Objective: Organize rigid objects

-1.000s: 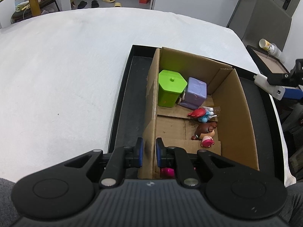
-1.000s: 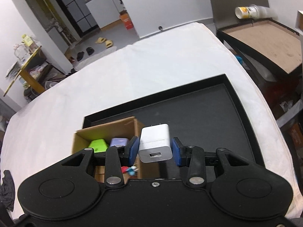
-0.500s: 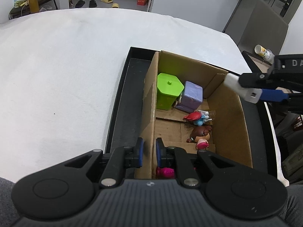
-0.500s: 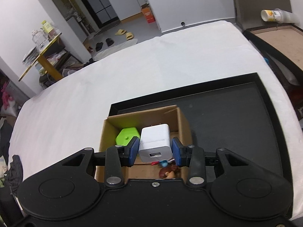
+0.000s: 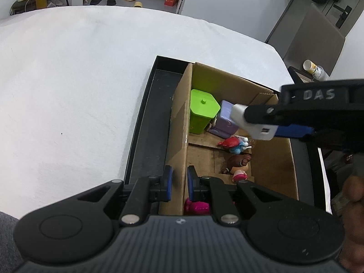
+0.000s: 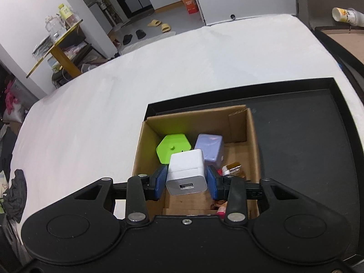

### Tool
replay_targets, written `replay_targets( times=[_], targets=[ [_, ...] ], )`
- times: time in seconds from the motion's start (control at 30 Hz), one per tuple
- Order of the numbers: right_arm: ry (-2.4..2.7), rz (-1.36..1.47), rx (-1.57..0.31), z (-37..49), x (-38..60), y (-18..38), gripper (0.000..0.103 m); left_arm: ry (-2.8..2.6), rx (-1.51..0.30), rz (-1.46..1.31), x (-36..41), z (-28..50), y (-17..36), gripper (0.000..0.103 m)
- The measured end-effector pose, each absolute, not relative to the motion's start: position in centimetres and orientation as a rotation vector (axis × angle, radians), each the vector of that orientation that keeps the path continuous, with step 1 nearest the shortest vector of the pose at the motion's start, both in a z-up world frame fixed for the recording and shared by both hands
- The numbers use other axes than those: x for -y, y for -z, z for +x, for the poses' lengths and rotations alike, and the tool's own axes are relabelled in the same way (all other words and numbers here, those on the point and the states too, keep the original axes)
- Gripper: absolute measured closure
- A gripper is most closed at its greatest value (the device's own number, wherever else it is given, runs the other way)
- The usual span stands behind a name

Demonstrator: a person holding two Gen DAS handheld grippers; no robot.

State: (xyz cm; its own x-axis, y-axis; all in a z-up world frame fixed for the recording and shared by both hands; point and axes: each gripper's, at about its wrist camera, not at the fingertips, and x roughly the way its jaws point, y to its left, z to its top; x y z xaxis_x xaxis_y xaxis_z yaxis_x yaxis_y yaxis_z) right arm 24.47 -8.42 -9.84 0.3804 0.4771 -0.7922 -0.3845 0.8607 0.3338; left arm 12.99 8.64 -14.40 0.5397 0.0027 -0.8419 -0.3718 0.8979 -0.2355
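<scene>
right gripper [image 6: 186,183] is clamped on a white usb charger block [image 6: 187,173], blue pads pressing its two side faces, usb port facing the camera. it hangs above the open cardboard box [image 6: 254,141], over the near edge of the green lidded container [image 6: 173,149] and the lilac cube [image 6: 209,147]. left gripper [image 5: 179,183] has its jaws pinched together on the box's left wall, one pad outside and one inside, which looks like it steadies the box.

around them, the box sits at the left end of a black tray [image 6: 307,136] on a white-covered table [image 5: 79,79]. small figurines lie on the box floor: a red-and-blue one [image 5: 234,143], a brown one [image 5: 237,161] and a pink thing [image 5: 196,206] tucked just behind the left gripper's inner pad.

to do this step well, i'd judge the charger should go down onto the bare cardboard floor left of the figurines, not onto the green lid, where it could tip off. lower it close to the floor before letting go, keep it level, and keep the left pinch firm so the light box does not slide on the tray.

readable writing: "das" in pale letters on the right gripper's body, seen from the left wrist view. an orange carton on the far floor carries print too small to read.
</scene>
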Motion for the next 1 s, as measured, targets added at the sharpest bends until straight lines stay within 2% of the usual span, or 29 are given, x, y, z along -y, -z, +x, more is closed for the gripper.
replay_targets(
  times=[0.73, 1.0],
  targets=[
    [-0.508, 0.140, -1.158, 24.8, 6.3, 13.9, 0.064, -0.223, -0.989, -0.436, -9.1, 13.2, 14.7, 0.090],
    [-0.519, 0.164, -1.130, 24.0, 8.8, 12.6, 0.063, -0.228, -0.996, -0.425, -8.7, 13.4, 14.8, 0.090]
  ],
)
